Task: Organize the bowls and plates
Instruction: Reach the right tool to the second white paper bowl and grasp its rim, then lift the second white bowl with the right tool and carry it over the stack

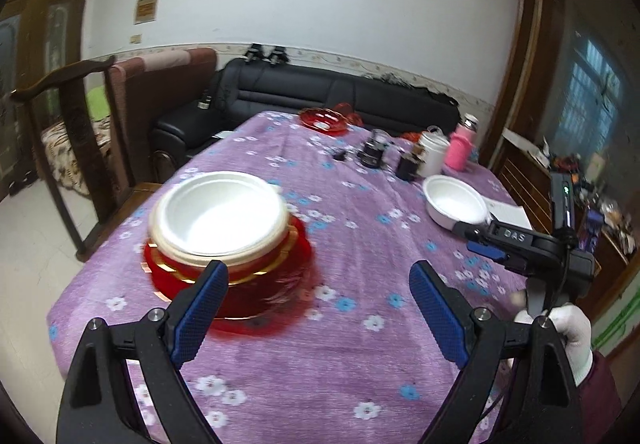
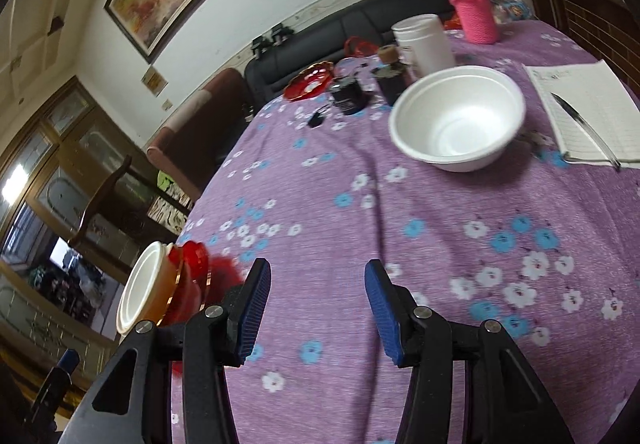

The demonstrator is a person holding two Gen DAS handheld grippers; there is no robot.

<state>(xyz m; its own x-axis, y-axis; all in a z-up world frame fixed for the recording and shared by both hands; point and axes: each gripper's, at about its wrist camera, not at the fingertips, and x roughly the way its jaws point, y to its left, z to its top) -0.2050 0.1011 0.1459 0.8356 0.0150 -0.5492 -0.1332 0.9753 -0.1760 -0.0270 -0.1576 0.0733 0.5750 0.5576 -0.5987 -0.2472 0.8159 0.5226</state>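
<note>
White bowl (image 1: 222, 218) stacked on red plates (image 1: 256, 284), lone white bowl (image 2: 456, 116) upright beside notebook

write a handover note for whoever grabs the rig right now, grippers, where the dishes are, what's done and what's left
Left hand-held gripper: open, empty, above the tablecloth just right of the stack.
Right hand-held gripper: open, empty, pointing toward the loose white bowl.
Stack: white bowl nested on red plates, near the table's left edge.
Loose white bowl: alone on the right side, beside the notebook.
Red dish: at the far end, by the sofa.
Done: one bowl stacked on the red plates.
Left: probably bring the loose bowl, and perhaps the far red dish, to the stack.
</note>
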